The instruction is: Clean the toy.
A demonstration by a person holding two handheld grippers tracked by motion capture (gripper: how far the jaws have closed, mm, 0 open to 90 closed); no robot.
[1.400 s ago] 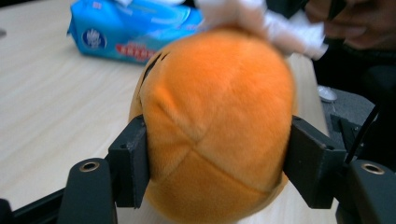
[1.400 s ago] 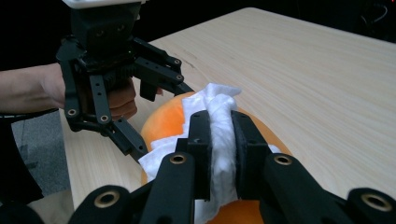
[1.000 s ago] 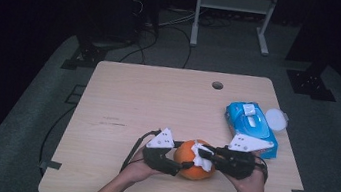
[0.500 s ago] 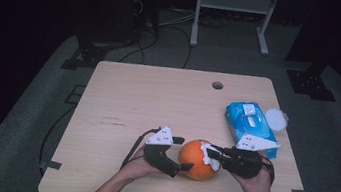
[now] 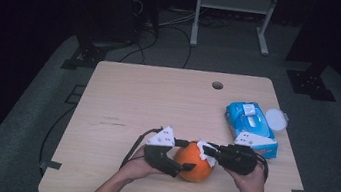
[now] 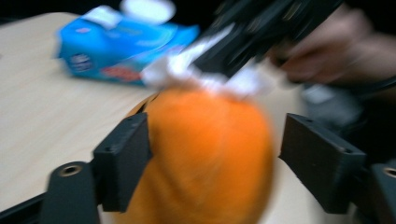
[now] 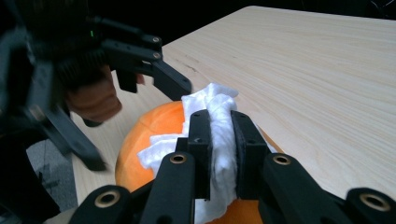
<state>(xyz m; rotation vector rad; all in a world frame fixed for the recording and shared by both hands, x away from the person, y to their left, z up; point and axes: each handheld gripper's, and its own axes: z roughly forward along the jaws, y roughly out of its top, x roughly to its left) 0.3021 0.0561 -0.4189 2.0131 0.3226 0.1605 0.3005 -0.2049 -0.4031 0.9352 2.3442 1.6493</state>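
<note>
Wiping the orange ball [image 5: 193, 161] appears to be the work in hand. The ball sits in the lower middle of the high view, on the near part of the table [image 5: 158, 99], between the two hands.

The right hand-held gripper [image 7: 219, 140] is closed on a white wipe [image 7: 217, 112] and presses it on the top of the ball. The left hand-held gripper [image 6: 212, 154] has its jaws around the ball. They have just been closing, after opening wide a moment before. In the left gripper view one jaw seems to touch the ball at the left side of the frame, while the other jaw stands a little apart from it, so the ball is not firmly clamped, I think.

This is the risk. If the right side rubs hard while the left side has no real grip, the ball can roll out toward the lower edge of the table and fall. The wipe can also slip from the jaws if it catches on the surface. The blue wipe pack [image 5: 251, 127] lies at the right of the frame, well apart.
</note>
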